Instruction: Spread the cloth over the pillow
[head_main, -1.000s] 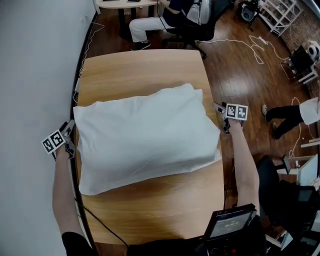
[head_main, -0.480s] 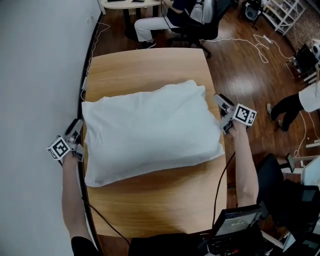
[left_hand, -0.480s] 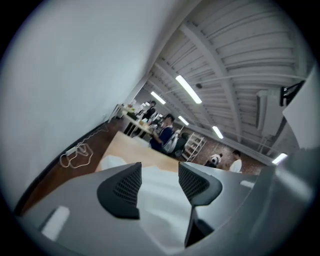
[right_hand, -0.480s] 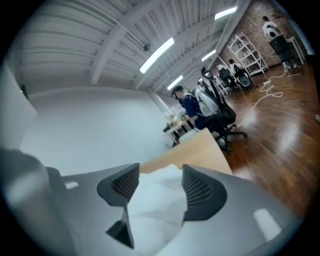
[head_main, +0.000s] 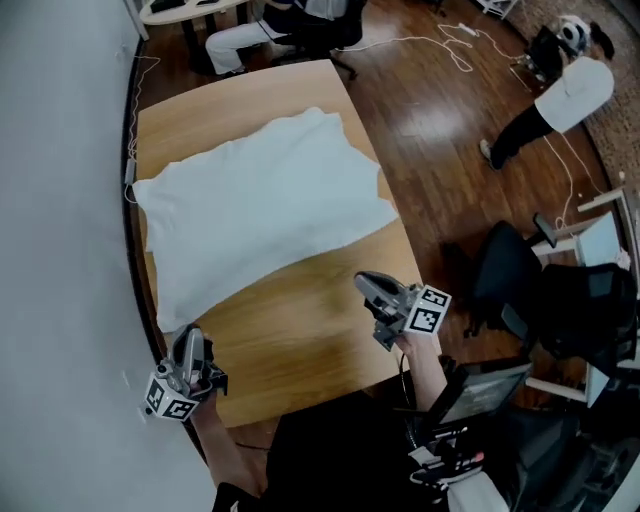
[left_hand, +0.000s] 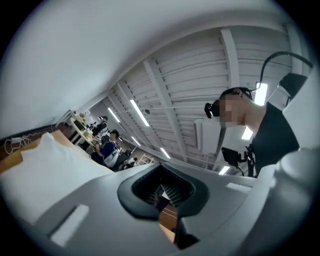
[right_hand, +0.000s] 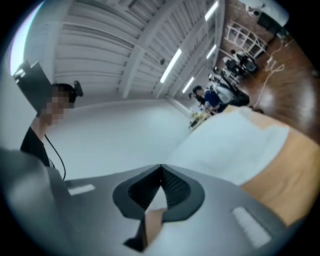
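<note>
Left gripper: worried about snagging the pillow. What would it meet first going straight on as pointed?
Likely nothing close: the left gripper, jaws just closed on nothing, aims slightly upward past the pillow beside it toward the ceiling; depth is unclear.

No readable text, labels, numbers or signs.
</note>
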